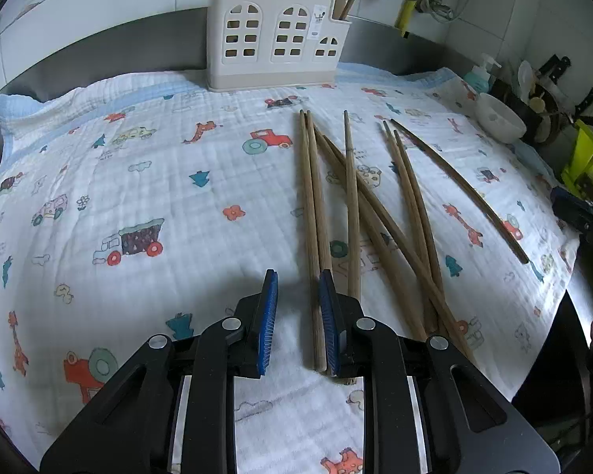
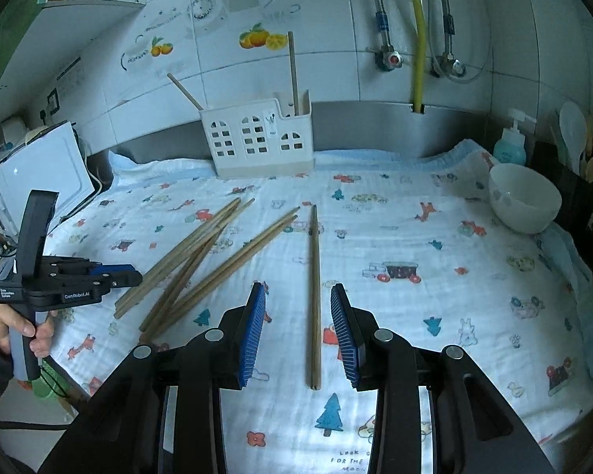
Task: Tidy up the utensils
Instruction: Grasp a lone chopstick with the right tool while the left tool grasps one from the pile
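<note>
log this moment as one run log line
left hand-held gripper: open by chopstick pile | right hand-held gripper: open around single chopstick | holder: two chopsticks

Matt, bare wood was seen in the chopsticks (image 1: 352, 205), at two o'clock from the left gripper (image 1: 298, 280). A soft, crinkled cotton-like cloth (image 2: 435, 245) with a printed pattern was spread beneath. The holder (image 2: 257, 142) at twelve o'clock was smooth cream plastic. The bowl (image 2: 524, 197) was glossy white, and the wall tiles (image 2: 336, 39) were glazed.
</note>
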`<action>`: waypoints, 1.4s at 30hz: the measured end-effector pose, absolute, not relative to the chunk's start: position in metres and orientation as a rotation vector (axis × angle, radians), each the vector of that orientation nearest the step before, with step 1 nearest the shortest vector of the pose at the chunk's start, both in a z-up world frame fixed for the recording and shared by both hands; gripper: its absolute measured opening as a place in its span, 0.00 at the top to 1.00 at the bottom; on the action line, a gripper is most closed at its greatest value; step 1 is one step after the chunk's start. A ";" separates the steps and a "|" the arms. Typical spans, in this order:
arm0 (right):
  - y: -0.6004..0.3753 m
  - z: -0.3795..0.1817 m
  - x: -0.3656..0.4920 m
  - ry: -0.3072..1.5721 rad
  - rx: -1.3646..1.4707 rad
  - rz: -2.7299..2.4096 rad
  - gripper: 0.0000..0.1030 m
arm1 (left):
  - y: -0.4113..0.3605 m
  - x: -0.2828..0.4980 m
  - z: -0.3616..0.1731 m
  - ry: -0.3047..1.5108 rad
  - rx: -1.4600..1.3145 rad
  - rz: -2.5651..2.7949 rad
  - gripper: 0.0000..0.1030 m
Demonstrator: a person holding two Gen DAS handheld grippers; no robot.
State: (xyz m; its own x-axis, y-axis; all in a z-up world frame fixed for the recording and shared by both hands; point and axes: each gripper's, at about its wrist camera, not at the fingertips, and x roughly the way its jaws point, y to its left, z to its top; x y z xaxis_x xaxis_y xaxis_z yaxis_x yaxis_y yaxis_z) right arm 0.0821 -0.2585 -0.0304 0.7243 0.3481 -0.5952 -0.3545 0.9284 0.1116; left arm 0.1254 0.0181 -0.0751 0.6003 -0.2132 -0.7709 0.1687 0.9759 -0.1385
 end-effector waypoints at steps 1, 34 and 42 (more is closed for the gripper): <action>-0.259 -0.031 0.082 0.657 -0.007 0.388 0.67 | 0.018 0.126 -0.075 0.901 -0.050 -0.217 0.79; -0.258 -0.068 0.090 0.746 -0.002 0.352 0.81 | 0.007 0.123 -0.082 0.849 -0.018 -0.097 0.87; -0.248 -0.086 0.098 0.781 -0.046 0.320 0.87 | 0.008 0.123 -0.082 0.842 -0.007 -0.119 0.87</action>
State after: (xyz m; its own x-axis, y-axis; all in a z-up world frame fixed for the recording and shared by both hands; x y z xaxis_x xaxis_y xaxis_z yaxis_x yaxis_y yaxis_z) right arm 0.0983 -0.2479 -0.0856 0.6648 0.2665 -0.6978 -0.3001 0.9508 0.0771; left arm 0.1226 0.0078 -0.0824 0.6600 -0.1085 -0.7434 0.1027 0.9933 -0.0537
